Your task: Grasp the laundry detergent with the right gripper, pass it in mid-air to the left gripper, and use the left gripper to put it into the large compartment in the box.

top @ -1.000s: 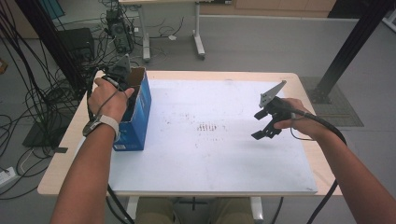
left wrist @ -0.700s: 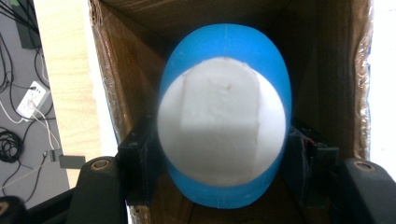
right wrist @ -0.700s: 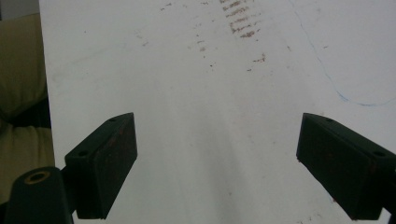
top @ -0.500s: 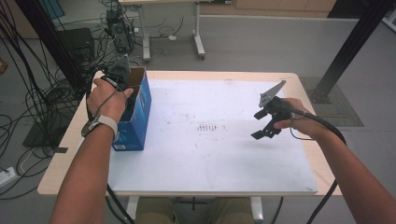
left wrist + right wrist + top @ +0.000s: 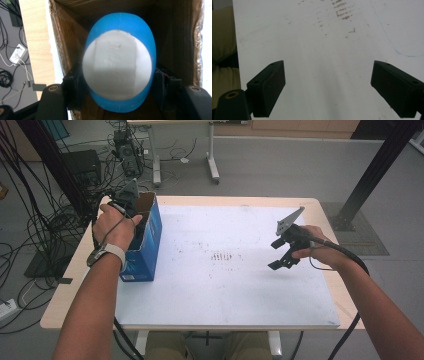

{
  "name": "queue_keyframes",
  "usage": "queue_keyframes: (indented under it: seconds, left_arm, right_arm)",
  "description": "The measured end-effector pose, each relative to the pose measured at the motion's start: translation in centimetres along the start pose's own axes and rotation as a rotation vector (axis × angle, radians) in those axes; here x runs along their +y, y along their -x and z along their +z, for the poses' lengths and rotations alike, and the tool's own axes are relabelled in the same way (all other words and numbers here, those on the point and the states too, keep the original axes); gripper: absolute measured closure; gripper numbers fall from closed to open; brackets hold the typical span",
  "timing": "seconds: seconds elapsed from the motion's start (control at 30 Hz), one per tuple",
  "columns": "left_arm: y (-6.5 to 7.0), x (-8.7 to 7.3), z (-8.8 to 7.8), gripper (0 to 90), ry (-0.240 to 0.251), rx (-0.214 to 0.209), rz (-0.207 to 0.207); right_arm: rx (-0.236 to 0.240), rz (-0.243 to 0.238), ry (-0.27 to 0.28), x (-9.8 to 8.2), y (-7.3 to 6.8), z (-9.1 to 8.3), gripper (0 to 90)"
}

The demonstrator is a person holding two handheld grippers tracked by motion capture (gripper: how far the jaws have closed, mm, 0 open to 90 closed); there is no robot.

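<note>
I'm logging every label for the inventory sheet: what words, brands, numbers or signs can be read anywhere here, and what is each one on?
None can be read.
Blue cardboard box: a pale patch low on its side, too small and blurred to read.
Blue and white object held in the box by the left gripper: no print.
White table mat: reddish smudges and a thin blue line, not writing.

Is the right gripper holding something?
No, the right gripper has its jaws wide apart over the bare white table.
</note>
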State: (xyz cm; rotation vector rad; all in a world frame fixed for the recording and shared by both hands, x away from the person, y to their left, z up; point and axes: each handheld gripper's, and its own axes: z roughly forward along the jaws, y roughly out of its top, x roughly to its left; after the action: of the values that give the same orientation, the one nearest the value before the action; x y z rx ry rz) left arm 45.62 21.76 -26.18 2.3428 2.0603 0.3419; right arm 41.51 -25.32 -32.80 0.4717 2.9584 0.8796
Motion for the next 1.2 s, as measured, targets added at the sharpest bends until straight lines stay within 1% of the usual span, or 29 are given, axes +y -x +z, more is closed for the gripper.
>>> queue_keyframes:
  seconds: [0.73, 0.83, 0.87, 0.9, 0.93, 0.97, 1.03, 1.13, 1.2]
  left_arm:
    - [0.0, 0.0, 0.0, 37.0, -0.001, 0.002, 0.000]
    - [0.0, 0.0, 0.0, 36.9, 0.004, -0.001, -0.002]
    - [-0.1, -0.1, 0.0, 36.9, 0.014, -0.008, 0.000]
    - [-0.1, -0.1, -0.1, 35.2, 0.019, -0.017, 0.002]
    - [-0.2, -0.2, -0.1, 30.3, 0.017, -0.025, 0.006]
    - [-0.2, -0.2, -0.2, 28.4, 0.024, -0.028, 0.004]
    - [-0.3, -0.4, -0.4, 27.7, 0.037, -0.040, 0.005]
    - [-0.5, -0.5, -0.9, 23.7, 0.063, -0.055, 0.002]
    - [-0.7, -0.6, -1.3, 20.5, 0.072, -0.057, 0.004]
  right_arm:
    - [-0.001, 0.001, -0.004, -0.2, -0.1, -0.1, 12.5]
    - [-0.001, 0.006, -0.006, -0.2, -0.1, -0.1, 12.5]
    - [-0.001, 0.006, -0.005, -0.2, -0.1, -0.1, 12.5]
    - [-0.001, 0.004, -0.006, -0.3, -0.2, -0.1, 12.5]
    - [0.000, 0.006, -0.006, -0.3, -0.2, -0.1, 12.5]
    - [0.000, 0.003, -0.008, -0.3, -0.2, -0.1, 12.5]
    - [-0.001, 0.003, -0.010, -0.4, -0.2, -0.1, 12.5]
    - [-0.003, 0.002, -0.008, -0.3, -0.2, -0.2, 12.5]
    - [-0.003, 0.002, -0.010, -0.3, -0.3, -0.3, 12.5]
